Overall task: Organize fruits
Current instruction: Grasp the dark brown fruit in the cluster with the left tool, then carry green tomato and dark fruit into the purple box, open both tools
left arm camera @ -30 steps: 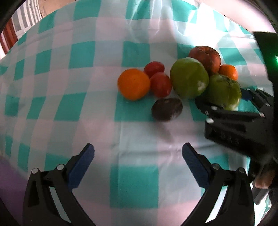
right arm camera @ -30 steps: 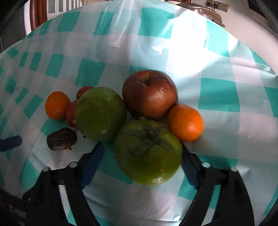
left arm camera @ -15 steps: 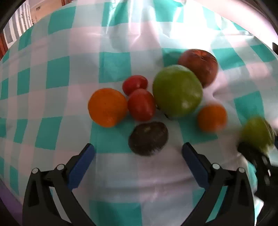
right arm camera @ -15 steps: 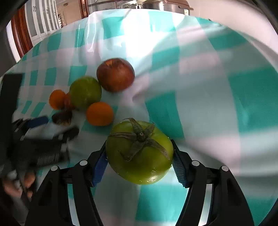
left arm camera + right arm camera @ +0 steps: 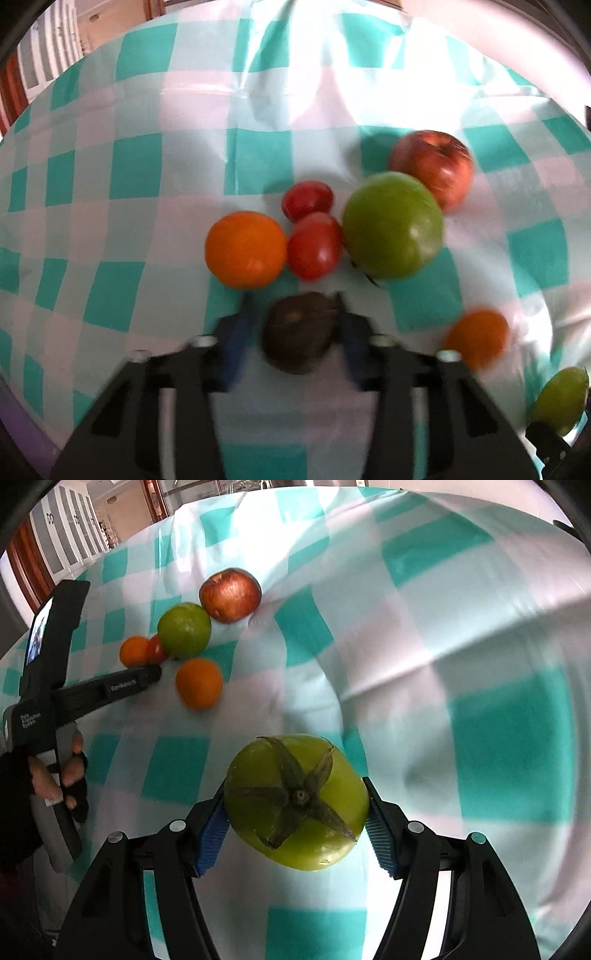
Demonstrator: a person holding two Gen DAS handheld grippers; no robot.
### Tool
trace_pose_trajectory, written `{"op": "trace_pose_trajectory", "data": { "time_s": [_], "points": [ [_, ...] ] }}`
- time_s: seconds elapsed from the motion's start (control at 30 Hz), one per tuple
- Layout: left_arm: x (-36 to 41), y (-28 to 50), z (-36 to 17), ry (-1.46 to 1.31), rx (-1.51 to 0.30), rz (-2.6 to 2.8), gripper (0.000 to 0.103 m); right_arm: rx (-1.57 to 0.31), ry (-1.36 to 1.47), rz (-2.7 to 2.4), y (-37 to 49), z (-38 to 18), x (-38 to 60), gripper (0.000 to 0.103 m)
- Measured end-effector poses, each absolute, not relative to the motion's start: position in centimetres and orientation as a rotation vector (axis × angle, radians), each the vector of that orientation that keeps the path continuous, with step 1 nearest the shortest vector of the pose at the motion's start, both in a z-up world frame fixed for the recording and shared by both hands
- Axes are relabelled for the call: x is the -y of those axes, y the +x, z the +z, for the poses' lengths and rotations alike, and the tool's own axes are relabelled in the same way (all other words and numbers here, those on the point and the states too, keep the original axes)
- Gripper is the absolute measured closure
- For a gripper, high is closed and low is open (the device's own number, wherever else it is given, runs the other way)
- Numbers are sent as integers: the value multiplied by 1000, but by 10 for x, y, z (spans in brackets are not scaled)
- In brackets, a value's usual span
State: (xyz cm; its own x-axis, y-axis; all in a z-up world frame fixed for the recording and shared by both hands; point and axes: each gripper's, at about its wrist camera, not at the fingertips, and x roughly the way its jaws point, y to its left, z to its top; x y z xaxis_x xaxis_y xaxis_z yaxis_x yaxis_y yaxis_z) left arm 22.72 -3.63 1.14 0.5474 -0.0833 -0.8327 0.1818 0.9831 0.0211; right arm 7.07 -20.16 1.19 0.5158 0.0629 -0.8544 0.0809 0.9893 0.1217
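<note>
Right gripper (image 5: 297, 821) clamped on green tomato (image 5: 297, 801), lower centre — pulled out for sorting, probably. Left gripper (image 5: 297, 326) narrowed around dark fruit (image 5: 299, 336) — grip unclear, too blurry.

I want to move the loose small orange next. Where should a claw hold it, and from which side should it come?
Grip the small orange across its widest middle; it is round, so any axis should hold. Coming from above or from its open side, away from the green fruit and the left claw, looks safest, since bare tablecloth surrounds it there.
</note>
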Motion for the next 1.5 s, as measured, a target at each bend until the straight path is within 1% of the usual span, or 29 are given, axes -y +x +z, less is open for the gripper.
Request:
{"op": "trace_pose_trajectory", "data": {
  "time_s": [0.07,0.27,0.53,0.67,0.77,1.03,1.23,1.5],
  "points": [
    [35,215,14,110,-994,-158,66,-1037,148,-11,43,19,216,38],
    [25,162,18,102,-1043,-169,66,-1083,112,41,10,21,212,38],
    [41,68,9,129,-1105,-159,66,-1151,100,156,-31,22,211,38],
    [32,21,7,129,-1107,-135,66,-1171,69,229,-53,26,207,38],
    [23,-26,33,121,-1077,-108,66,-1164,43,293,-64,33,201,38],
    [-3,-77,81,72,-990,-11,66,-1070,13,410,-75,70,184,38],
    [-26,-94,120,32,-905,44,66,-1012,6,465,-73,95,168,38],
    [-84,-98,166,-48,-793,90,66,-978,28,503,-57,118,135,38]
  ]
}}
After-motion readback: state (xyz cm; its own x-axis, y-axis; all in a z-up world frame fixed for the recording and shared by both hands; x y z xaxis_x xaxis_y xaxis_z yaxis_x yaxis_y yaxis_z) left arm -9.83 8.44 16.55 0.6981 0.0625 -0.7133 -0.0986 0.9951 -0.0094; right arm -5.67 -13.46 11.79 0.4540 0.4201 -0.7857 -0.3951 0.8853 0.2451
